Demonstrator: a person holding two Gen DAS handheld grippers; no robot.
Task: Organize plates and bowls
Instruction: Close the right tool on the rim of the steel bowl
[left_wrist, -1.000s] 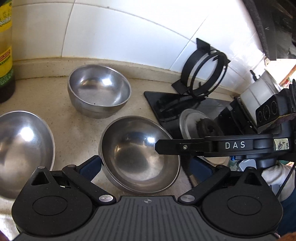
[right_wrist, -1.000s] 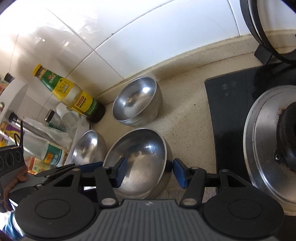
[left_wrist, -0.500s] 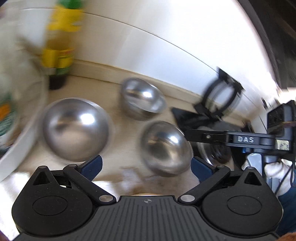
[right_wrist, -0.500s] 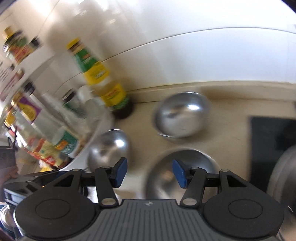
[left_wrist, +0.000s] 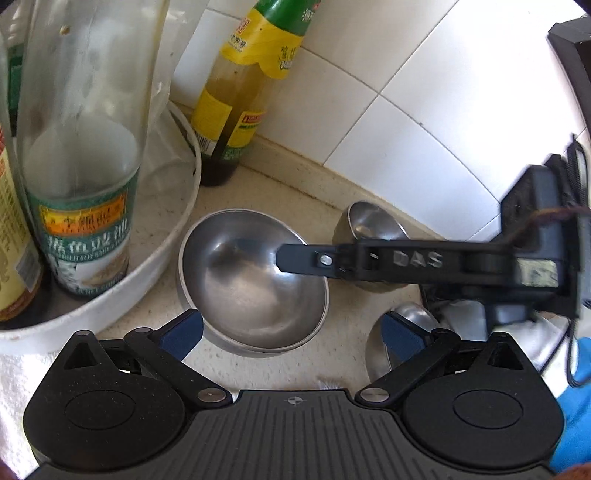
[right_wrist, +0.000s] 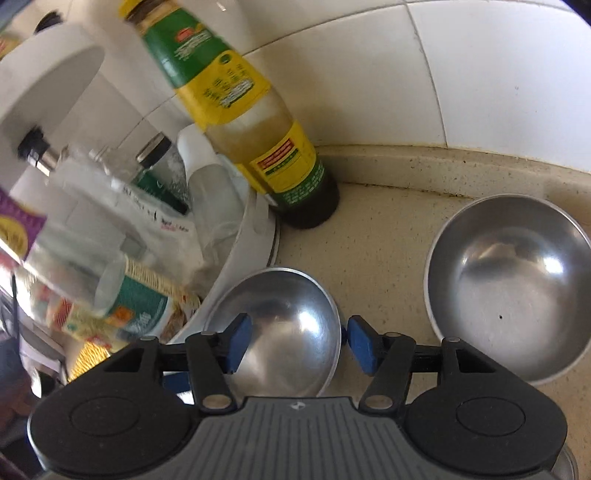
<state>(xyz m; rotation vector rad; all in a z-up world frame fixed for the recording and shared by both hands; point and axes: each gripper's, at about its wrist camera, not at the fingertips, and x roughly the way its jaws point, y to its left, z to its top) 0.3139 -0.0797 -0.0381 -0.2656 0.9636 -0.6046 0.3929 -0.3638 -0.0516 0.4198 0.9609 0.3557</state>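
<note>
Item: three steel bowls on a speckled cream desk, to be gathered and stacked. Left gripper (left_wrist: 291, 334): jaws wide apart, nothing between the pads, the near bowl (left_wrist: 255, 288) lying just ahead of it and between the line of its fingers, untouched. Right gripper (right_wrist: 293, 343): jaws opening, straddling that same near bowl (right_wrist: 284, 325), one blue pad inside the rim on its left, the other just outside the rim on its right; no pad seen pressing metal, so not judged a grip. Its finger also reaches in from the left gripper's right, tip over the bowl's hollow. Second bowl (right_wrist: 513, 284): ahead and to the right of the right gripper, well apart from the first, upright and empty. Third bowl (left_wrist: 406, 332): partly hidden behind the left gripper's right finger; little shows. Appearance: brushed steel, round-bottomed, thin rolled rims, dull inside with bright window glints, the second carrying a small dark speck. Placement, as a judgement: bowls stand open side up and loose on the desk so that a rim can be pinched; the right gripper's straddle over the rim suits exactly that, with the left standing by to steady. Neighbours: a sauce bottle (right_wrist: 258, 122) with yellow and green label ahead against the tiled wall, and a white tub (left_wrist: 110, 306) of bottles to the left, close to the near bowl's rim, leaving little room on that side
</note>
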